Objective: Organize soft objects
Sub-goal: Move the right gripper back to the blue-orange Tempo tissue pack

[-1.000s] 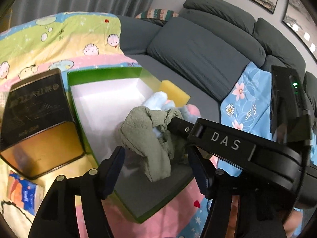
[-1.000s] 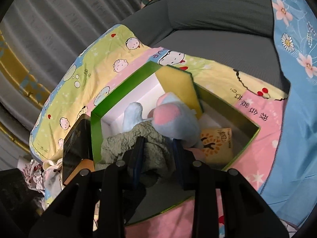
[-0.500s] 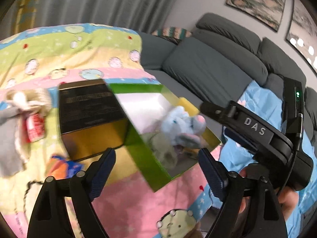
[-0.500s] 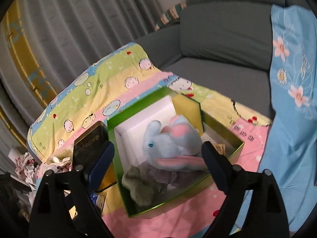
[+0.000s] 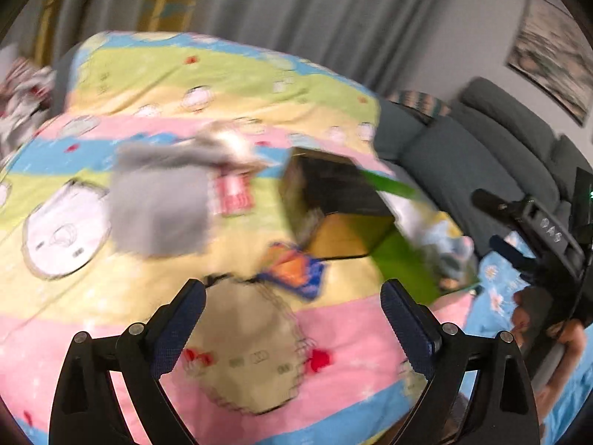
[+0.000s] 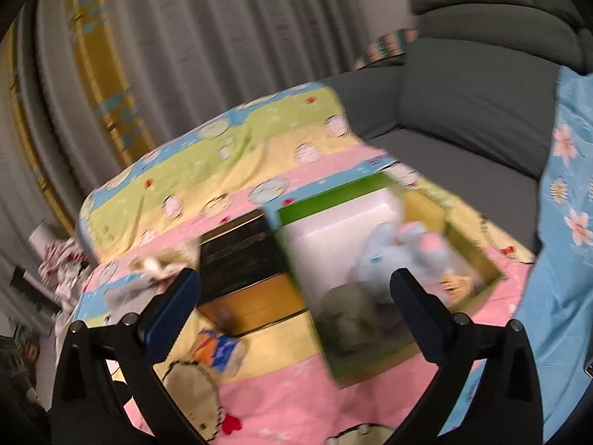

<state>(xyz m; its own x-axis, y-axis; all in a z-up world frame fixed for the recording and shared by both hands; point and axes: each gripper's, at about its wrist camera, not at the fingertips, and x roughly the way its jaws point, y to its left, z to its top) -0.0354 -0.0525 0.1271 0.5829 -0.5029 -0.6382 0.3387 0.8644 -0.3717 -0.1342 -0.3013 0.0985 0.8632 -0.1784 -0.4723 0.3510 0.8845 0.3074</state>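
Observation:
A green box (image 6: 326, 200) on the cartoon blanket holds a blue and pink plush elephant (image 6: 400, 248) and an olive cloth (image 6: 344, 315). My right gripper (image 6: 296, 282) hovers in front of the box, jaws opening, nothing between them. In the left wrist view, a grey cloth (image 5: 159, 211) lies on the blanket beside a pink striped item (image 5: 233, 194). My left gripper (image 5: 292, 293) hangs over the blanket short of them, jaws opening and empty. The green box (image 5: 404, 263) and the right gripper (image 5: 489, 220) show at the right edge. Both views are blurred.
A black and gold tin (image 6: 241, 256) stands left of the green box, with a blue and orange packet (image 6: 218, 348) in front of it. A grey sofa (image 6: 463, 111) and a blue floral cloth (image 6: 567, 222) lie to the right. Curtains hang behind. A hand (image 5: 537, 311) holds the right gripper.
The right gripper let go of the olive cloth, which now lies in the box, and pulled back and up. The left gripper opened and swung left, from the box toward the grey cloth.

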